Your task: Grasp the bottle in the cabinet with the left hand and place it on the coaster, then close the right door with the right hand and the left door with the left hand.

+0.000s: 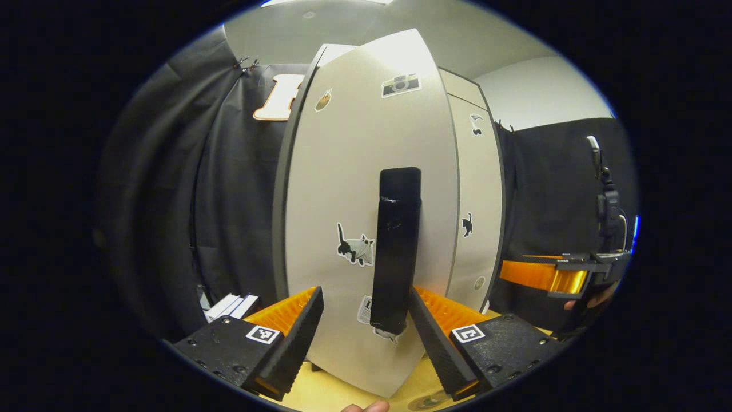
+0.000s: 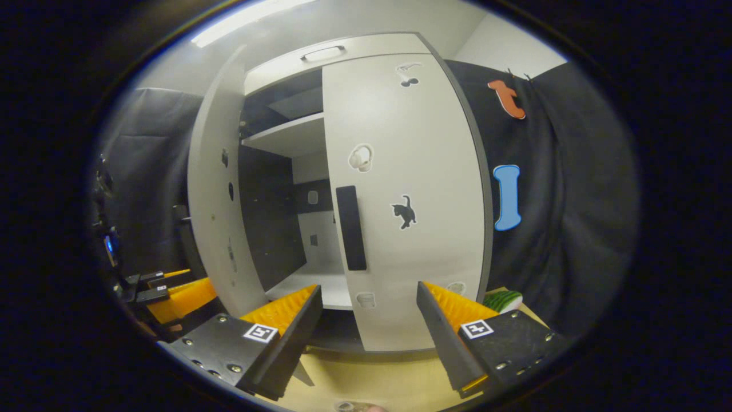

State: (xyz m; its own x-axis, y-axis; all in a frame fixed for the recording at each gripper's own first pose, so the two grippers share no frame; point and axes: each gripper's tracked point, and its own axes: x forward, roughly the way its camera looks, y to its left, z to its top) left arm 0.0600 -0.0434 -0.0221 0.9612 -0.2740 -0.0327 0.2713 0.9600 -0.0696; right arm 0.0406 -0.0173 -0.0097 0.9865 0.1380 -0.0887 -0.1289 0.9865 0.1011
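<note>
The left door (image 1: pixel 366 189) stands partly open right in front of your left gripper (image 1: pixel 366 320), its dark handle (image 1: pixel 396 252) between the spread fingers, which do not press it. The right door (image 2: pixel 406 200) is shut, just ahead of your right gripper (image 2: pixel 369 320), also released. I cannot see the bottle.

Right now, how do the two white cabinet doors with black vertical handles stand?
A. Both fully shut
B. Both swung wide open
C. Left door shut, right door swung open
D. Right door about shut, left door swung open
D: in the right gripper view the right white cabinet door lies across the front, while the left white door stands swung out, showing the shelf inside.
</note>
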